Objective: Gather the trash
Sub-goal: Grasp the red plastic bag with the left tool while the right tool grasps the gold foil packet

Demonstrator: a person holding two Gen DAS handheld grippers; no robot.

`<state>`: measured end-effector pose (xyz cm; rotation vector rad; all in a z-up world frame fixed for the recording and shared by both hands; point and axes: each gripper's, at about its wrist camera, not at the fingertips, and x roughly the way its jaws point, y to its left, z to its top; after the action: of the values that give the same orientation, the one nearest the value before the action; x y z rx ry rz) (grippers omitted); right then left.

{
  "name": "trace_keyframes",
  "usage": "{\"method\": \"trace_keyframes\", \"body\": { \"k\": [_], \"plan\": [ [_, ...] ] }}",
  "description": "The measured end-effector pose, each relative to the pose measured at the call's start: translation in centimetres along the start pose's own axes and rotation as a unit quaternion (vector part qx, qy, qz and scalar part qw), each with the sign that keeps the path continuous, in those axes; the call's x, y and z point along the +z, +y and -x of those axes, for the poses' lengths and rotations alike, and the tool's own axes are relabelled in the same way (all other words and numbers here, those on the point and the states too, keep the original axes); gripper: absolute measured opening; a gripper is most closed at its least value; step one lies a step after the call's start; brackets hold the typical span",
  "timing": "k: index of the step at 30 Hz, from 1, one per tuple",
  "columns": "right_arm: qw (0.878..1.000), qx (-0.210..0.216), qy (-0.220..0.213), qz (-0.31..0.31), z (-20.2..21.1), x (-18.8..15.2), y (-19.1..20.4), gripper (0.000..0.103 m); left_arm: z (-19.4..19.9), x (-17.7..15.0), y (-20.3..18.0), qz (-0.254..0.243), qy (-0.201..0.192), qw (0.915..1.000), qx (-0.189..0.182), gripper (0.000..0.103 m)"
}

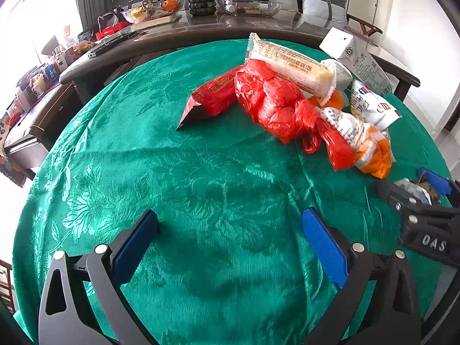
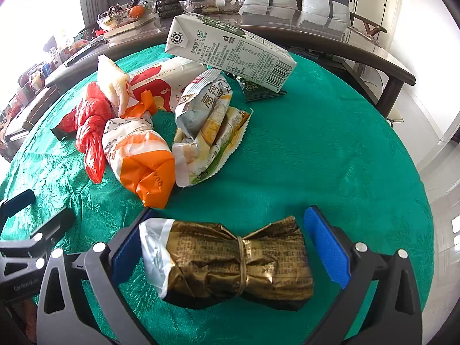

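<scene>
Right wrist view puts the task's nearest piece, a crumpled gold foil wrapper (image 2: 230, 261) cinched at its waist by a rubber band, lying crosswise between the fingers of the right gripper (image 2: 230, 256). The jaws stand wide apart: the left blue pad (image 2: 126, 247) seems to touch the wrapper's white end, while the right pad (image 2: 326, 247) is just clear of the foil, so nothing is clamped yet. Straddling the bundle this way looks like the set-up for closing across its length, and the soft foil should crush a little as the pads meet. Just ahead of the claw's left finger sits an orange-and-white wrapper (image 2: 143, 161), with a knotted red plastic bag (image 2: 92, 132) farther ahead and to the left, and a pale snack packet (image 2: 204, 132) straight ahead. Beyond these, a white milk carton (image 2: 230, 49) leans propped on the heap. All of it rests on a green patterned tablecloth (image 2: 330, 149). Left wrist view shows the left gripper (image 1: 230, 244) also spread open and empty over bare cloth, well short of the heap; a red snack pouch (image 1: 210, 100) lies ahead of it. I judge it is waiting its turn, kept clear of the right claw's working space.
</scene>
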<state>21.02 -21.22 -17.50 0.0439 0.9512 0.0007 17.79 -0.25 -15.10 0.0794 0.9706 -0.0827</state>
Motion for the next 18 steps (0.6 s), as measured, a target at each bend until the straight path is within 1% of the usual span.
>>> {"method": "trace_keyframes", "body": {
  "k": [6,8,9,10,12,15,18],
  "plan": [
    [1.000,0.000,0.000,0.000,0.0,0.0,0.0,0.099,1.1,-1.6,0.3,-0.007,-0.002,0.9999,-0.008,0.099],
    [1.000,0.008,0.005,0.012,0.2,-0.1,0.2,0.099,1.2,-1.7,0.4,-0.010,-0.001,0.9999,-0.013,0.099],
    [0.999,0.019,0.012,0.028,0.5,-0.5,0.1,0.099,1.3,-1.8,0.5,-0.012,-0.001,0.9998,-0.017,0.099],
    [0.999,0.024,0.016,0.036,1.1,-1.0,-0.1,0.099,1.4,-1.8,0.6,-0.011,-0.001,0.9996,-0.026,0.099],
    [0.999,0.030,0.016,0.033,2.3,-2.2,-1.0,0.099,1.6,-1.7,1.2,0.003,-0.004,0.9987,-0.050,0.099],
    [0.999,0.033,-0.005,0.031,4.5,-3.9,-2.4,0.098,2.1,-0.3,2.0,0.039,-0.021,0.9934,-0.106,0.099],
    [0.999,0.039,-0.015,0.023,5.9,-4.8,-3.5,0.098,2.3,2.1,1.7,0.048,-0.040,0.9913,-0.116,0.099]
  ]
}}
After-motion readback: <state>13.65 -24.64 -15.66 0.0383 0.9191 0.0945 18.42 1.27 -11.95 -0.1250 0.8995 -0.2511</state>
